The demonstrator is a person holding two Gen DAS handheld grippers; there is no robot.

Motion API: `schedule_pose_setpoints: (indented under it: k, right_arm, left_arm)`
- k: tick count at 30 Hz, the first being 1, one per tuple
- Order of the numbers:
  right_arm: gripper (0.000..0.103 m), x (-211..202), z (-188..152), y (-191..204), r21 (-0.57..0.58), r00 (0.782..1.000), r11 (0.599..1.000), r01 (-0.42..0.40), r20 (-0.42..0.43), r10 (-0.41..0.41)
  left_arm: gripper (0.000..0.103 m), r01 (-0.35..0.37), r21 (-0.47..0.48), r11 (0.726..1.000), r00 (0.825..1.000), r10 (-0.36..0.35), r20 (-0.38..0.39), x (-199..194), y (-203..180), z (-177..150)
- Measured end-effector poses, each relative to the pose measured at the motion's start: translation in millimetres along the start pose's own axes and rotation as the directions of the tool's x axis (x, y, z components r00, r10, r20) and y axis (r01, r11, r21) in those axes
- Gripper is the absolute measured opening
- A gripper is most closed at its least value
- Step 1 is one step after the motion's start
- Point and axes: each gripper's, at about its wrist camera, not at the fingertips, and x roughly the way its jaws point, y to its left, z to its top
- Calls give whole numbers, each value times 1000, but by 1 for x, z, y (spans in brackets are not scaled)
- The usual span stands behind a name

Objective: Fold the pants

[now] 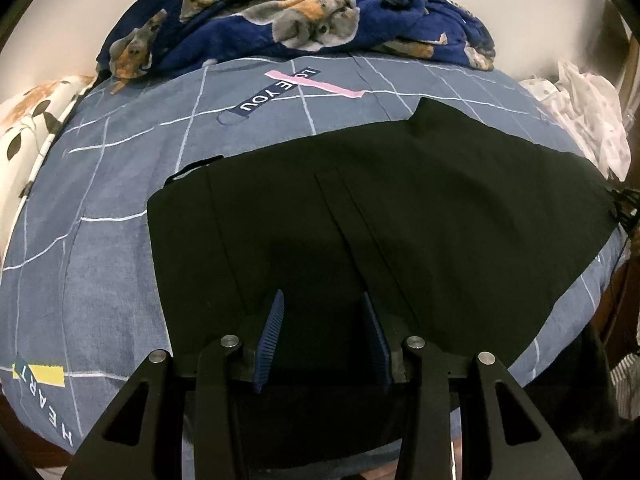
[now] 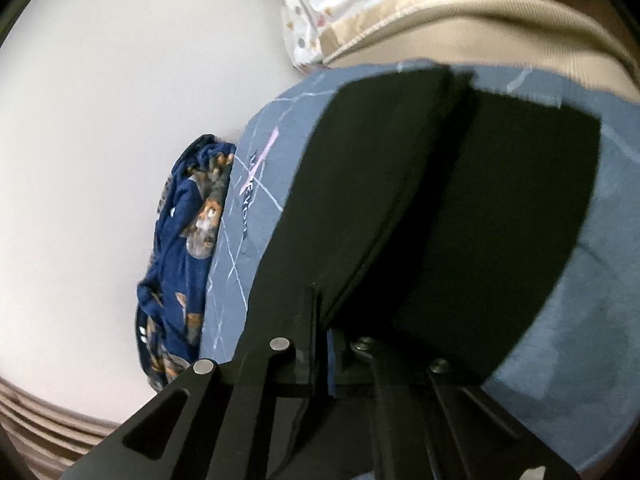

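The black pants (image 1: 400, 208) lie spread flat on the blue grid-patterned bed sheet (image 1: 100, 240). My left gripper (image 1: 322, 304) hovers low over the near part of the pants, its blue ribbed fingers (image 1: 274, 332) apart with nothing between them. In the right wrist view my right gripper (image 2: 322, 308) is shut on an edge of the pants (image 2: 380, 184), lifting a fold of the cloth above the part that lies flat (image 2: 520, 208).
A navy dog-print blanket (image 1: 304, 12) is heaped at the far side of the bed. A floral pillow (image 1: 32, 136) lies at the left. White printed cloth (image 1: 580, 112) lies at the right. The white wall (image 2: 100, 120) is behind.
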Motion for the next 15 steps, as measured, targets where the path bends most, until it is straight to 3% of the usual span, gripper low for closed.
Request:
schedule_pose_setpoints:
  k: [8, 15]
  right_arm:
    - [4, -37, -6, -12, 22, 999, 1000, -22, 46, 21]
    - [4, -50, -11, -37, 58, 999, 998, 15, 42, -17]
  left_arm:
    - [42, -4, 16, 1000, 1000, 4, -15, -1, -1, 2]
    - [42, -1, 41, 999, 1000, 1, -13, 0, 0, 1]
